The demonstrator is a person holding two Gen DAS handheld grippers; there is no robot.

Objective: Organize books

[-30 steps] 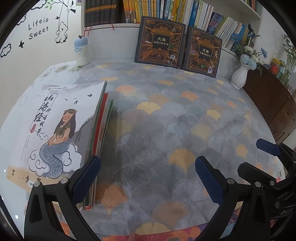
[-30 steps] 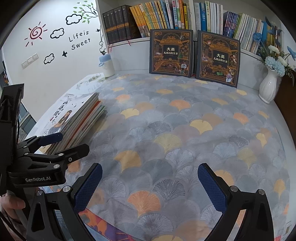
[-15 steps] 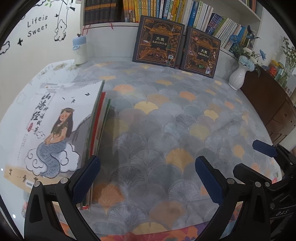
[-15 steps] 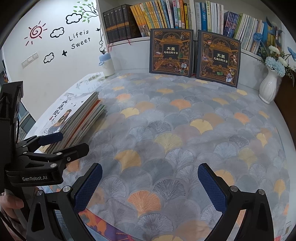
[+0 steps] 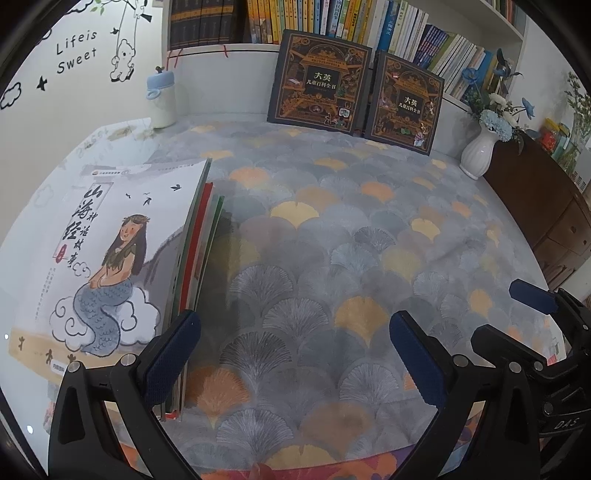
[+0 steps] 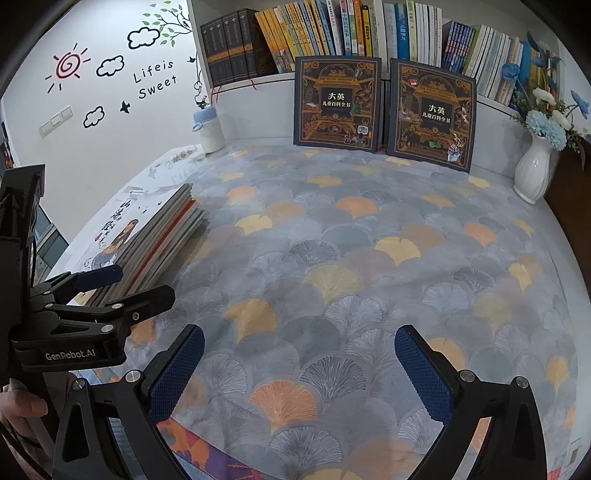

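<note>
Two pairs of tongs hover over the desk, and both stand wide apart with nothing between their blue pads. The left tongs point(image 5: 295, 354) sit low beside the stack of picture books point(image 5: 122, 266), their left pad just at the stack's near right corner; I cannot tell whether it touches. The right tongs point(image 6: 299, 373) hang over bare fan-patterned tablecloth point(image 6: 351, 258), well apart from any book. The stack lies flat at the left edge of the desk, the mermaid-cover book point(image 5: 107, 254) on top, the lower volumes fanned slightly out to the right so that red and green edges show. Two dark encyclopedia volumes point(image 6: 384, 107) lean upright against the back ledge under the bookshelf point(image 6: 332, 33), with a white vase point(image 6: 532, 173) at the right and a small blue-capped bottle point(image 6: 208, 129) at the left.

By my reading, the stacking is all but done, since no loose book lies on the cloth. What seems to be in hand is tidying the pile. The next move probably calls for the left tongs to press the splayed edges flush, working from the side, gently enough not to slide the top cover off.
</note>
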